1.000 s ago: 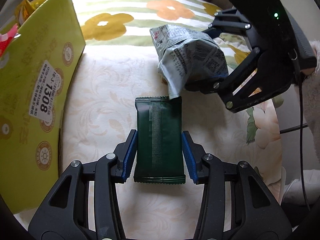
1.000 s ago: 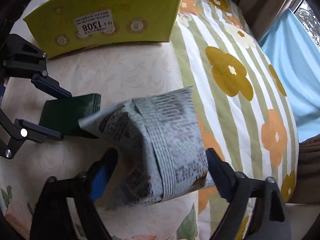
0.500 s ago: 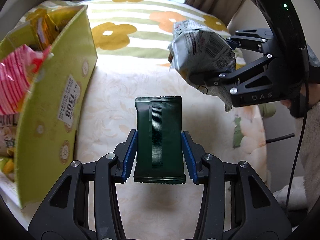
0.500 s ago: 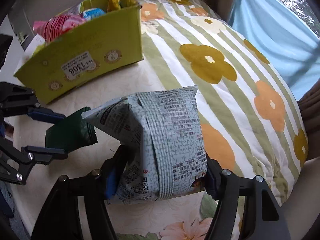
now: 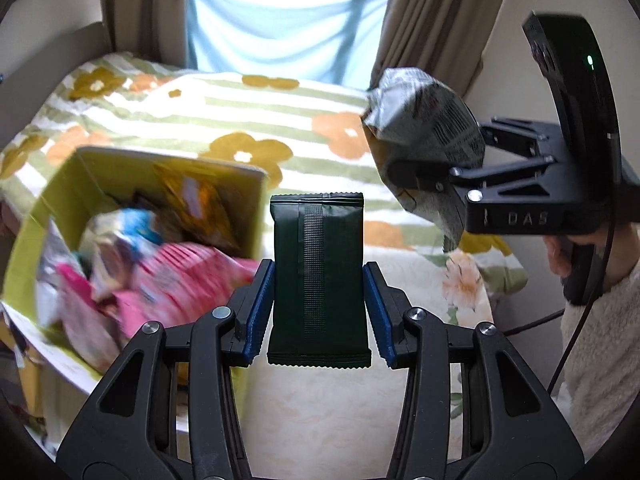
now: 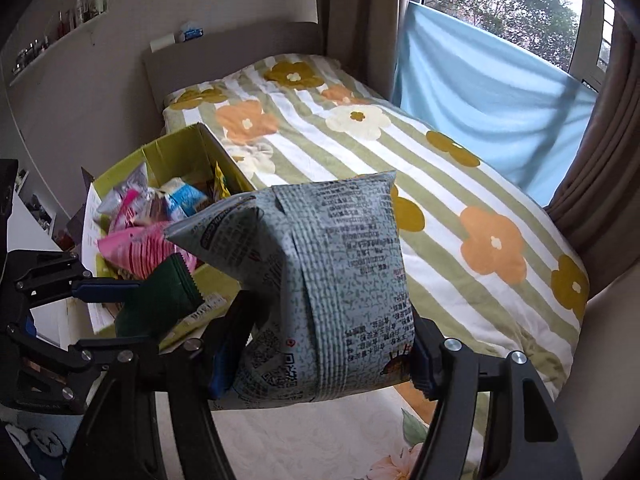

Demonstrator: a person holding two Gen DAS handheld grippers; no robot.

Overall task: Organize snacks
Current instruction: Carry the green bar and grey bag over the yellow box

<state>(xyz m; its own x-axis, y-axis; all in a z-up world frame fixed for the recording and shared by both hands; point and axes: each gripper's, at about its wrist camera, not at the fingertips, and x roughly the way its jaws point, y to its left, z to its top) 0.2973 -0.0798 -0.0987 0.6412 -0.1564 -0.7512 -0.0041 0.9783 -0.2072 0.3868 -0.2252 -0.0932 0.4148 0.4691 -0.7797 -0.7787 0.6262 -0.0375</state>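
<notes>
A home bedroom: flowered bedspread (image 6: 360,128) on a bed, padded headboard (image 6: 232,60), curtained window (image 6: 520,12), wall shelf (image 6: 52,36).

I have lifted my left gripper (image 5: 319,312) and its dark green packet (image 5: 319,276) off the bedspread (image 5: 256,120). My right gripper (image 6: 320,360) raised the grey bag (image 6: 320,288). The yellow box (image 5: 252,208) interior now shows, centre left.

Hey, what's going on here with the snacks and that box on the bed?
A person is sorting snacks with a claw in each hand. The left claw grips a dark green packet; the right claw grips a puffy grey bag. Both are held in the air near the yellow-green box, which already holds other snacks.
</notes>
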